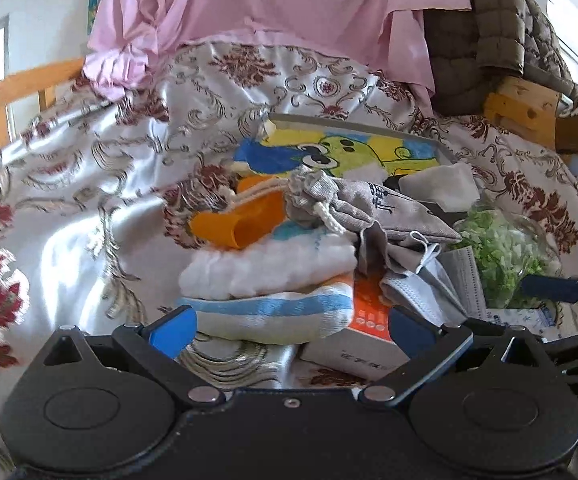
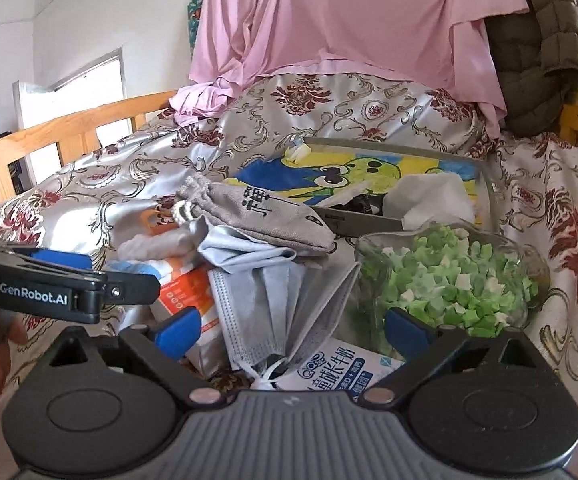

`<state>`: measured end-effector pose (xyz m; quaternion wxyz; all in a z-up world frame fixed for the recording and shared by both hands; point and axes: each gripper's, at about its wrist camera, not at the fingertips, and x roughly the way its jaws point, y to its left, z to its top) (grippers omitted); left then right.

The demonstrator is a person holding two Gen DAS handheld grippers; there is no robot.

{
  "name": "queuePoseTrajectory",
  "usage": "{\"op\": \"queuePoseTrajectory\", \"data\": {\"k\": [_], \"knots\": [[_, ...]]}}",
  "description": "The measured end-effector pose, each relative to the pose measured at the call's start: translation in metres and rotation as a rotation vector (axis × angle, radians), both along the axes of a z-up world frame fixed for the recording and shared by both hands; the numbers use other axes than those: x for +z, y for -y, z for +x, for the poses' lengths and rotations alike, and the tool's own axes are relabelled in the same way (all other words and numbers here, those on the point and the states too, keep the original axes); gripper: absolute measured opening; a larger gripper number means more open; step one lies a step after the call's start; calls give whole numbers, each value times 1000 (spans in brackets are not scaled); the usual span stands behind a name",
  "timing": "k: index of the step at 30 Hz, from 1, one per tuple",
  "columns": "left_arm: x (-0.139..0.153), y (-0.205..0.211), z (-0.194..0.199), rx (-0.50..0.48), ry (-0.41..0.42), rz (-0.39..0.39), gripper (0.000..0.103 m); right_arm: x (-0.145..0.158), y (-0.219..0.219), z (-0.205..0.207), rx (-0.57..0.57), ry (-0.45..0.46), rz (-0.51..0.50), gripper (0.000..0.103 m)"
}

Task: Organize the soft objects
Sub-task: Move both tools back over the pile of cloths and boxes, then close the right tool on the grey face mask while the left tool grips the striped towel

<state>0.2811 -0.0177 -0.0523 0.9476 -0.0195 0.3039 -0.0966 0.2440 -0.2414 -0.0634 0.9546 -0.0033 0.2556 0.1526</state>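
Between the wide-open, empty right gripper (image 2: 291,330): limp grey pleated face masks (image 2: 265,300), light, floppy; pinch the folded middle. Left gripper (image 1: 291,326) also open, empty.

Bedspread (image 1: 89,184) showing silver satin with maroon floral scrolls; sheet (image 1: 289,0) hanging pink; drawstring pouch (image 1: 369,204) looking grey with black characters; paper stars (image 2: 449,280) showing green and white; masks (image 2: 265,304) looking grey-blue; jacket (image 2: 549,40) showing olive quilting.

We see open bedspread (image 1: 69,208) left of the pile; ahead, the striped sock (image 1: 265,316), orange box (image 1: 369,312) and face masks (image 2: 265,304) block our way.
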Motion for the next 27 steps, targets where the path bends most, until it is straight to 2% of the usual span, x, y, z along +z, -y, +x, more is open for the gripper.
{"op": "queuePoseTrajectory", "data": {"k": [4,6,7,14,18,23,25,27], "knots": [[-4,0,8,26,-38,-55,99,-2,-1,3,-4,-14,1,99],[-5,1,12,46,-42,-61,97,-2,-3,2,17,-22,7,90],[-5,1,13,49,-47,-66,95,-2,-5,2,25,-27,-4,89],[-12,-4,24,69,-96,-147,86,-9,-9,7,31,-61,5,88],[-14,-4,30,61,-118,-148,79,-13,-10,18,25,-71,29,85],[-12,-11,35,74,-134,-194,66,-13,-8,23,33,-73,58,73],[-13,-13,37,62,-143,-222,58,-13,-9,22,47,-80,69,63],[-13,-12,39,51,-153,-236,55,-12,-11,21,63,-84,76,55]]}}
